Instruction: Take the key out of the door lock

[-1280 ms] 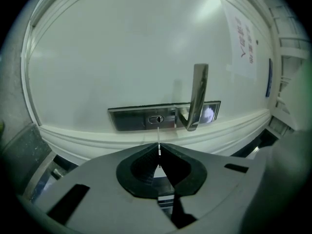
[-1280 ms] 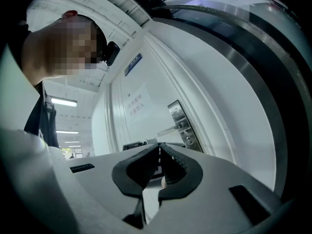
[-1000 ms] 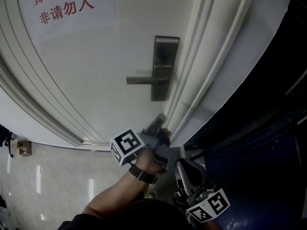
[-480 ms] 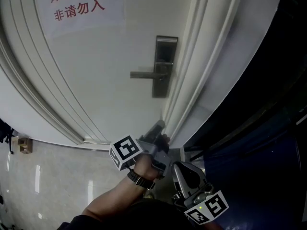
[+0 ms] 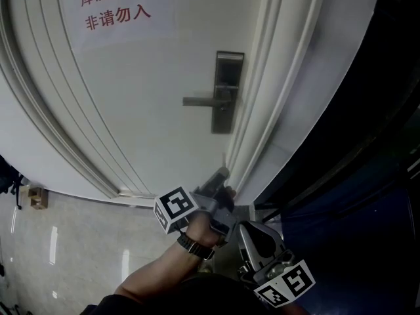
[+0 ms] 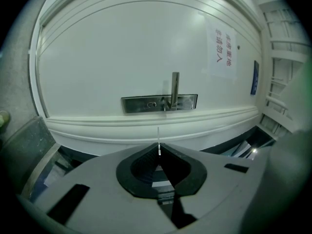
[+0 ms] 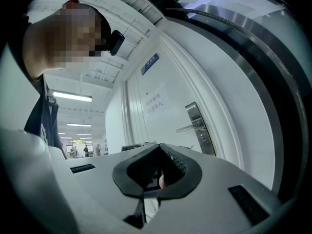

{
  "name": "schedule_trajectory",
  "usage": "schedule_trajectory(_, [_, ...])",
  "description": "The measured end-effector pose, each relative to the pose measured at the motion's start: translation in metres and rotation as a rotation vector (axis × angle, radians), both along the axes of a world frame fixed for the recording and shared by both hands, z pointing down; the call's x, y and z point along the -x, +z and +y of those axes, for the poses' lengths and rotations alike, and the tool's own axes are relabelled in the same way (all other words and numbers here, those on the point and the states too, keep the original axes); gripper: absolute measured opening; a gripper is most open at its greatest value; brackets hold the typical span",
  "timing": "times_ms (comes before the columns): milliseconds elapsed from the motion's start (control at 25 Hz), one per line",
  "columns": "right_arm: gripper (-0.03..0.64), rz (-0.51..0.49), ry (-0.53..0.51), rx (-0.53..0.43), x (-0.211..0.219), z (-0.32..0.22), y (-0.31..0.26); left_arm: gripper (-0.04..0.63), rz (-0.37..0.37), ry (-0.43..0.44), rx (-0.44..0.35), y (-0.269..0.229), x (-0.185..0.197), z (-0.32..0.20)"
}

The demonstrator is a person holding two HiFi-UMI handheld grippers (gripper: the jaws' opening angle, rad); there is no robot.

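Both closed: left tongs (image 6: 159,147) nip a thin sliver (image 6: 158,136), right tongs (image 7: 158,146) empty; white door (image 5: 131,97).

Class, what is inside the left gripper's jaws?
A thin pale sliver pokes out, edge-on, from the shut jaws of the left gripper. The jaws cover the rest, so it cannot be confirmed as the key.

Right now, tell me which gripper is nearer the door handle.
Left. The left gripper, pinching a thin key, points up just below the door handle; the right gripper hangs lower, behind.
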State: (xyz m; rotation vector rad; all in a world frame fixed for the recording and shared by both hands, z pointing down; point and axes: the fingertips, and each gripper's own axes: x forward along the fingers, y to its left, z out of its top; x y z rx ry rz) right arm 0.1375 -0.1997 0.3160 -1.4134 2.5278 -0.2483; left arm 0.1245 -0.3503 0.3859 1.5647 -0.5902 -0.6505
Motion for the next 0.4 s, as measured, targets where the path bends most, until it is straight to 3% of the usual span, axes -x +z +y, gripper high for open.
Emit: schedule_trajectory(400, [0.014, 0.008, -0.005, -0.012, -0.0011, 0.0058, -0.0062, 0.009, 0.005, -0.005, -0.006, -0.0059, 0.0002, 0.0053])
